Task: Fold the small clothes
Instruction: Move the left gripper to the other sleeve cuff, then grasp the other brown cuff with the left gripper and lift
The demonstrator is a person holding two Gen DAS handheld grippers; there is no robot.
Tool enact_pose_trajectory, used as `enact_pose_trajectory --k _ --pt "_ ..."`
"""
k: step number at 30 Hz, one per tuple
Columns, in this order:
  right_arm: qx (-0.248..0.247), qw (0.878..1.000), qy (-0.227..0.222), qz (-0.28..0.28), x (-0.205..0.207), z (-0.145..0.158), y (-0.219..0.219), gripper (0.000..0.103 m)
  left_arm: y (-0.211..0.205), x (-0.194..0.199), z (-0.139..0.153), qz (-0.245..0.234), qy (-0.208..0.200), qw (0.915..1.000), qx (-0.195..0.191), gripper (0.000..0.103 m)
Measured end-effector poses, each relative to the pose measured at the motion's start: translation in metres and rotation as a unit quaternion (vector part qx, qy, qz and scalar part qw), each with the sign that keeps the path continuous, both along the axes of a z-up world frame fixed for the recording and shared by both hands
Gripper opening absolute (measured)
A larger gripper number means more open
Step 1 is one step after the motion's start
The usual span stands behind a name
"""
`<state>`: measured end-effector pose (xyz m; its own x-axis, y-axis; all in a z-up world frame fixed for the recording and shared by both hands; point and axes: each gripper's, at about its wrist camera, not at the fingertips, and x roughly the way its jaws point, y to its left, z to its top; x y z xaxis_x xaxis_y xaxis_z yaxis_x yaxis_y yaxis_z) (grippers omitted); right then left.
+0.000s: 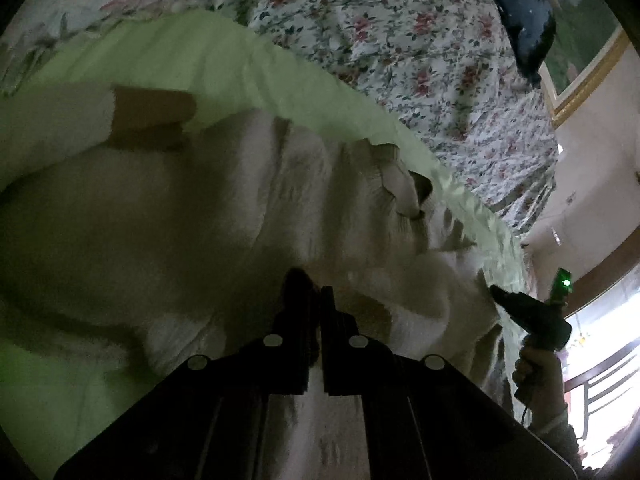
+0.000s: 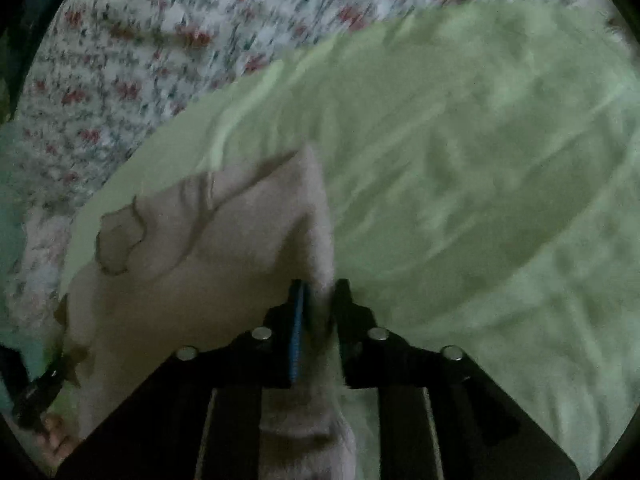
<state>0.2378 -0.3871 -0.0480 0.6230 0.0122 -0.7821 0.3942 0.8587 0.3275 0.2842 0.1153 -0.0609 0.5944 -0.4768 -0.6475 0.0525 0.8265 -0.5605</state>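
A small pale pink fuzzy garment (image 1: 240,208) with brown cuffs lies on a light green cloth (image 1: 224,60). My left gripper (image 1: 314,292) is shut on the garment's edge, with fabric pinched between its black fingers. My right gripper (image 2: 320,292) is shut on another edge of the same garment (image 2: 224,248), which rises in a peak above its fingers. The right gripper also shows in the left wrist view (image 1: 532,316), held in a hand at the garment's right side. The left gripper shows at the lower left of the right wrist view (image 2: 40,392).
The green cloth (image 2: 480,160) is spread over a floral bedsheet (image 1: 420,40). A dark blue pillow (image 1: 520,8) lies at the far right of the bed. A framed picture (image 1: 584,56) and a wall stand beyond it.
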Motion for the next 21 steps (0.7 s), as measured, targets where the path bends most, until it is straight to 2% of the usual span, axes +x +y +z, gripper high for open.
enact_pose_trajectory --k 1,3,5,8,10,12,14,17,18,21 --pt "-0.014 1.000 -0.017 -0.004 -0.009 0.013 0.008 0.024 0.001 -0.001 -0.001 -0.002 0.002 1.0000 -0.004 0.005" --pt "-0.013 0.999 -0.046 0.014 -0.017 0.027 0.026 0.029 -0.003 0.002 -0.004 -0.008 0.012 0.9998 -0.010 0.020" --pt "0.006 0.995 -0.064 0.080 -0.020 0.035 0.064 0.033 -0.011 0.003 -0.005 -0.017 0.014 0.9997 -0.007 0.021" --pt "0.054 0.981 -0.054 0.177 -0.015 0.027 0.118 0.034 -0.029 -0.002 0.002 -0.033 0.013 0.9986 0.040 0.021" --pt "0.071 0.974 -0.044 0.212 -0.016 0.021 0.145 0.034 -0.029 -0.012 0.013 -0.033 -0.001 0.9974 0.064 0.028" --pt "0.080 0.969 -0.042 0.228 -0.018 0.019 0.167 0.034 -0.020 -0.020 0.024 -0.017 -0.011 0.9952 0.096 0.052" --pt "0.095 0.966 -0.042 0.235 -0.022 0.019 0.179 0.036 -0.001 -0.029 0.038 0.015 -0.029 0.9898 0.139 0.062" --pt "0.101 0.966 -0.039 0.237 -0.038 0.021 0.187 0.041 0.025 -0.029 0.053 0.047 -0.042 0.9812 0.182 0.067" --pt "0.103 0.966 -0.038 0.235 -0.045 0.022 0.184 0.041 0.032 -0.027 0.056 0.056 -0.043 0.9784 0.194 0.074" --pt "0.111 0.967 -0.032 0.228 -0.058 0.020 0.181 0.044 0.050 -0.014 0.064 0.088 -0.047 0.9619 0.255 0.083"
